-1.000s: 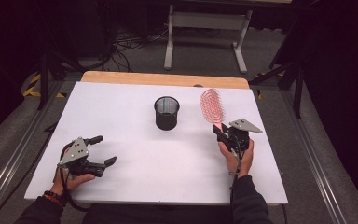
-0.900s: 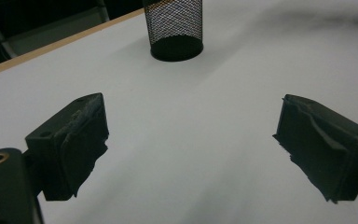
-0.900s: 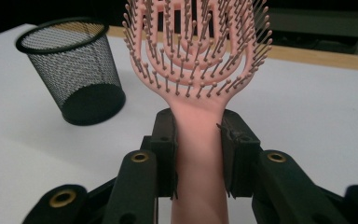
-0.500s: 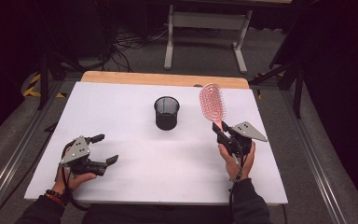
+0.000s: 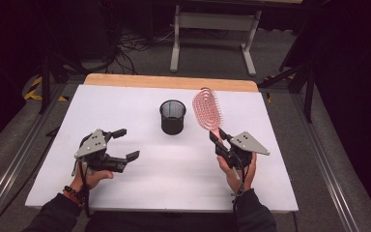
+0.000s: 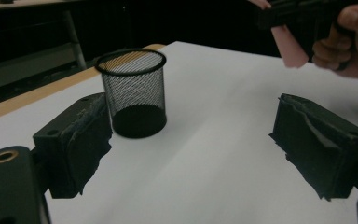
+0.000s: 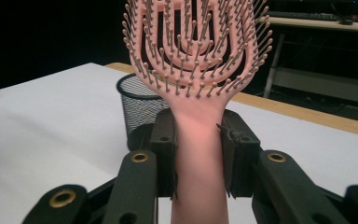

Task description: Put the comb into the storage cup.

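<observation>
From above, the pink hairbrush (image 5: 207, 110) stands up out of the right claw (image 5: 221, 141), its head just right of the black mesh cup (image 5: 173, 116) in the middle of the white table (image 5: 125, 104). If it is meant for the cup, I'd worry that the wide bristled head catches the rim and tips that light cup over. The left claw (image 5: 123, 144) hangs well left of the cup, with nothing in it. In the left gripper view its jaws stand wide apart and empty; they have just been easing in slightly, with the cup (image 6: 133, 93) ahead between them, untouched. In the right gripper view the right claw (image 7: 197, 156) is clamped shut on the brush's handle (image 7: 198, 154), pads pressing both sides, and the cup (image 7: 137, 109) sits just behind it.
</observation>
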`<state>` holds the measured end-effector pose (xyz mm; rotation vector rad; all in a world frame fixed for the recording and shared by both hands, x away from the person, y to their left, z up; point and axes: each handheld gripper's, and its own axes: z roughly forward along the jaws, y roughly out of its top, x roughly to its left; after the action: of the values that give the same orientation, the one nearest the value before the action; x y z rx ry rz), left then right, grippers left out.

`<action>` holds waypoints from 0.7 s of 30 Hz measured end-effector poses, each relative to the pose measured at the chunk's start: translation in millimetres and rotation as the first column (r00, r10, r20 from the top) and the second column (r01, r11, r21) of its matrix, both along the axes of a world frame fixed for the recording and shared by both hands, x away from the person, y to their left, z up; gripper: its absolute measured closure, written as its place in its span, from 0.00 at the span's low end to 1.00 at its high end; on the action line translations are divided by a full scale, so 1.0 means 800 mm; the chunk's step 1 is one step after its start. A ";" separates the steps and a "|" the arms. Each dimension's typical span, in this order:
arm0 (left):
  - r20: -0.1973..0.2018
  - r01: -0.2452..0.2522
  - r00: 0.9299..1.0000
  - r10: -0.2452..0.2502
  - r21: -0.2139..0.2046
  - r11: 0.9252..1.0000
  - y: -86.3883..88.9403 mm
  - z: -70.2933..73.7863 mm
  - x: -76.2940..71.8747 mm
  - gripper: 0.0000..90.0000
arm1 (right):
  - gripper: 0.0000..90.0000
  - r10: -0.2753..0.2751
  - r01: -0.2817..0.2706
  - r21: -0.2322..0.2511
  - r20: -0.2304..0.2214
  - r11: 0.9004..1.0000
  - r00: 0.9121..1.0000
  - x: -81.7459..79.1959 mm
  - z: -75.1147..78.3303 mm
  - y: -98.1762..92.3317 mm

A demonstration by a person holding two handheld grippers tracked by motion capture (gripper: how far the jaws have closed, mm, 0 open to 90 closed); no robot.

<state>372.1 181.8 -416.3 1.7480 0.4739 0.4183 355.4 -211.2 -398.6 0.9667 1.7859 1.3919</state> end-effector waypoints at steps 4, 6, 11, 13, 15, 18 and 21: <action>0.001 0.029 1.000 -0.029 -0.032 0.999 -0.026 0.012 0.002 0.15 | 0.77 0.029 -0.029 -0.011 0.005 1.000 1.000 -0.005 -0.002 0.013; 0.000 0.034 0.999 -0.034 -0.044 0.998 -0.036 0.016 0.002 0.15 | 0.78 0.048 -0.048 -0.023 0.014 0.999 0.999 -0.008 -0.004 0.021; 0.007 0.066 0.998 -0.065 -0.078 0.995 -0.059 0.027 0.000 0.16 | 0.77 0.093 -0.091 -0.056 0.029 0.994 0.995 -0.016 -0.008 0.042; 0.011 0.060 0.998 -0.059 -0.106 0.993 -0.063 0.032 0.000 0.17 | 0.77 0.105 -0.103 -0.068 0.034 0.992 0.994 -0.018 -0.010 0.048; -0.009 0.063 0.998 -0.065 -0.150 0.987 -0.069 0.038 0.003 0.21 | 0.77 0.116 -0.113 -0.078 0.036 0.991 0.993 -0.021 -0.012 0.055; -0.034 0.055 0.998 -0.062 -0.181 0.982 -0.075 0.041 0.008 0.25 | 0.77 0.130 -0.125 -0.096 0.048 0.987 0.990 -0.024 -0.014 0.065; -0.061 0.056 0.996 -0.072 -0.221 0.974 -0.082 0.042 0.011 0.26 | 0.77 0.146 -0.138 -0.126 0.058 0.982 0.988 -0.028 -0.018 0.076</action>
<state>381.1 116.4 -382.8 1.5623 0.4924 0.2501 333.2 -150.3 -412.9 0.7326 1.8960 1.3672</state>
